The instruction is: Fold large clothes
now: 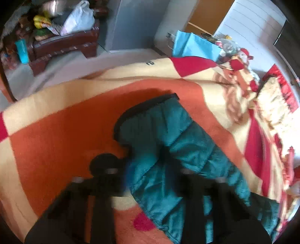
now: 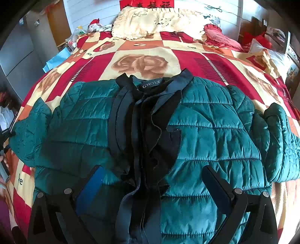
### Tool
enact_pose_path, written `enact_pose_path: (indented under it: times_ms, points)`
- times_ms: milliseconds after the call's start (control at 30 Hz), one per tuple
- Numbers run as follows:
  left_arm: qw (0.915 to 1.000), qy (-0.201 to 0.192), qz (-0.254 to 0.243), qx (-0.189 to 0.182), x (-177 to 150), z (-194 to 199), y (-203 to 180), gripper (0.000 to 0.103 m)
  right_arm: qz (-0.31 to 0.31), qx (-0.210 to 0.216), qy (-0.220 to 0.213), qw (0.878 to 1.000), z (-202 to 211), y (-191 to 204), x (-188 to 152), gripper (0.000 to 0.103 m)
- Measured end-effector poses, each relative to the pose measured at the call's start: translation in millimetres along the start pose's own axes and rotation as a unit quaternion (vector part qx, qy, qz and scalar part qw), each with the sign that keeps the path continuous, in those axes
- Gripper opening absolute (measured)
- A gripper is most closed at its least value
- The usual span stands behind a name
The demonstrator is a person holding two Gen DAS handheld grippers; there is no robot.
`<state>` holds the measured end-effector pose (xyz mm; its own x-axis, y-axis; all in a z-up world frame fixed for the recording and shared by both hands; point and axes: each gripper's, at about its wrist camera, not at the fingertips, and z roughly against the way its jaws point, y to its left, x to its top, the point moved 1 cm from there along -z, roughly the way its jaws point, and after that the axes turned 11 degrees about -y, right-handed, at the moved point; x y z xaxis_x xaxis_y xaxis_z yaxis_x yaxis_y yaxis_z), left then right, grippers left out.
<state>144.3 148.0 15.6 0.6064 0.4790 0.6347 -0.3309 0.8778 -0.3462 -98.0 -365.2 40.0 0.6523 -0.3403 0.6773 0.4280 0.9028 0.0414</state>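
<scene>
Daylight falls on a bed with a checked red, cream and orange cover, a white panelled wall behind its head edge.

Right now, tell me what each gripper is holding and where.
Left gripper: blurred over the jacket's sleeve, so no hold can be confirmed. Right gripper: open above the jacket front, holding nothing.

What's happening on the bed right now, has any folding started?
A person with a tool in each hand is working on a teal quilted jacket spread front-up on the patterned bedspread, collar toward the pillows. The right tool hangs open over the zipper near the hem, gripping nothing. The left tool is at one sleeve, which lies stretched out on the blanket; the view is blurred, so its grip is unclear. Both sleeves lie out to the sides, so no fold shows yet.
</scene>
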Motion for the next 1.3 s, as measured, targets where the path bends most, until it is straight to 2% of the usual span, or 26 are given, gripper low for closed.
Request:
enact_pose_path:
  times_ms: [100, 300, 400, 533, 700, 800, 933, 1100, 1300]
  points:
    - [0.9993, -0.010, 0.018, -0.032, 1.0, 20.7, 0.1, 0.014, -0.005, 0.000, 0.002, 1.000, 1.8, -3.2, -1.6, 0.103]
    - [0.9930, -0.032, -0.035, -0.108, -11.0, 89.7, -38.9, 0.012, -0.007, -0.002, -0.007, 1.000, 15.2, -10.2, -1.6, 0.103]
    - [0.9860, -0.037, -0.071, -0.146, -25.6, 124.7, -69.0, 0.012, -0.013, -0.004, -0.015, 1.000, 24.4, -15.9, -0.6, 0.103]
    - [0.9760, -0.036, -0.107, -0.186, -48.2, 163.8, -111.3, 0.012, -0.022, -0.007, -0.024, 0.999, 39.4, -25.4, -2.0, 0.103]
    - [0.9647, -0.024, -0.140, -0.222, -75.8, 194.5, -153.8, 0.012, -0.026, -0.012, -0.035, 0.999, 60.4, -40.1, -7.0, 0.103]
    - [0.9549, -0.011, -0.166, -0.246, -97.0, 211.1, -181.9, 0.012, -0.031, -0.017, -0.040, 0.999, 71.1, -51.7, -10.4, 0.103]
    - [0.9434, -0.003, -0.203, -0.262, -128.2, 230.1, -216.9, 0.012, -0.040, -0.021, -0.044, 0.998, 82.0, -66.8, -16.1, 0.103]
    - [0.9308, 0.022, -0.223, -0.288, -163.8, 243.2, -252.9, 0.012, -0.053, -0.025, -0.046, 0.997, 93.0, -85.3, -22.2, 0.103]
    - [0.9080, 0.044, -0.259, -0.326, -210.5, 264.6, -298.5, 0.012, -0.061, -0.032, -0.050, 0.996, 101.7, -104.1, -27.5, 0.103]
